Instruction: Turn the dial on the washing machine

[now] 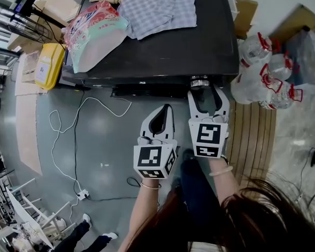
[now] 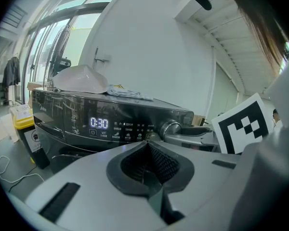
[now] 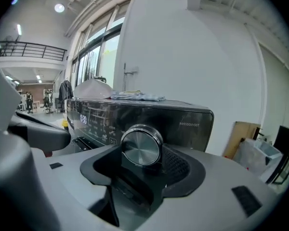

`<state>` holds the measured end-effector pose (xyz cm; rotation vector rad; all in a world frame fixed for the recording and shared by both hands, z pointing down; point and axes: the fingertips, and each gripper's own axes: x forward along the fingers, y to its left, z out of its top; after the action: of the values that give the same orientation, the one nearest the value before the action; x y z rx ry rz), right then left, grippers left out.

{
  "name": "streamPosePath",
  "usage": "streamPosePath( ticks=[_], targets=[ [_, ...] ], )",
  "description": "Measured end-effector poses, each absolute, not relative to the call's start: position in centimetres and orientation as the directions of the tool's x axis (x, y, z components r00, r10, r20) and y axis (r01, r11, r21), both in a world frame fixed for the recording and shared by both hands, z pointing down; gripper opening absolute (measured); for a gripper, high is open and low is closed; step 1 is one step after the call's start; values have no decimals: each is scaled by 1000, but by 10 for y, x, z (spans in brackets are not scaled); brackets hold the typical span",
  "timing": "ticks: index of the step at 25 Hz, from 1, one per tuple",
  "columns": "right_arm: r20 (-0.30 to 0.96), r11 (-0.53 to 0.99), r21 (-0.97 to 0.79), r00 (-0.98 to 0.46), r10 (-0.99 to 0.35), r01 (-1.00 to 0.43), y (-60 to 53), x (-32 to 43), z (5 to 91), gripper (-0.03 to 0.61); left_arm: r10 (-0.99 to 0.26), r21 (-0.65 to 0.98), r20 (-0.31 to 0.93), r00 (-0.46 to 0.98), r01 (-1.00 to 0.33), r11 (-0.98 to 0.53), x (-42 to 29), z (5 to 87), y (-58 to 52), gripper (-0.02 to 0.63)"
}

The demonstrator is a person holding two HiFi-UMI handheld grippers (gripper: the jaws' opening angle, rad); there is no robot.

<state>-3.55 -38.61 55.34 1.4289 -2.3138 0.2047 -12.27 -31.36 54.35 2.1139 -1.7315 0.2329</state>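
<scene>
The dial (image 3: 141, 146) sits at the right end of the washer's (image 1: 199, 41) front panel. It is a round brushed-metal knob with a bright rim, and my right tool (image 1: 206, 91) looks clamped around it. I judge the turning step is in hand; next comes a wrist roll with firm grip. My left tool (image 1: 165, 109) hangs short of the panel, clenched on nothing.

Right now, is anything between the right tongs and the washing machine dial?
Nothing visible stands in the way. The dial already sits between the right tongs, with no other object in the gap. The left tongs are off to the side, clear of it.
</scene>
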Motion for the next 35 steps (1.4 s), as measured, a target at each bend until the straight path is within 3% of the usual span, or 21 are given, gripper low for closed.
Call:
streamPosePath(
  ticks=[14,23,26,35],
  targets=[
    [395,412,-181,-450,-801,-893,-387,-30,559,284,-899,201,378,221,-968,-153,-120,547,-309,15],
    [422,471,96,-393,-817,-877,-384,-34,550,307,-898,204,380,222,-967,-153,-118,547,-308,15],
    [427,469,107,-385,-818,-877,-386,-34,551,281,-898,204,380,223,-967,-154,-118,548,-309,15],
    [401,402,-163,-433,-807,-901,-385,-23,557,227,-895,207,384,225,-966,-154,-117,551,-309,15]
  ],
)
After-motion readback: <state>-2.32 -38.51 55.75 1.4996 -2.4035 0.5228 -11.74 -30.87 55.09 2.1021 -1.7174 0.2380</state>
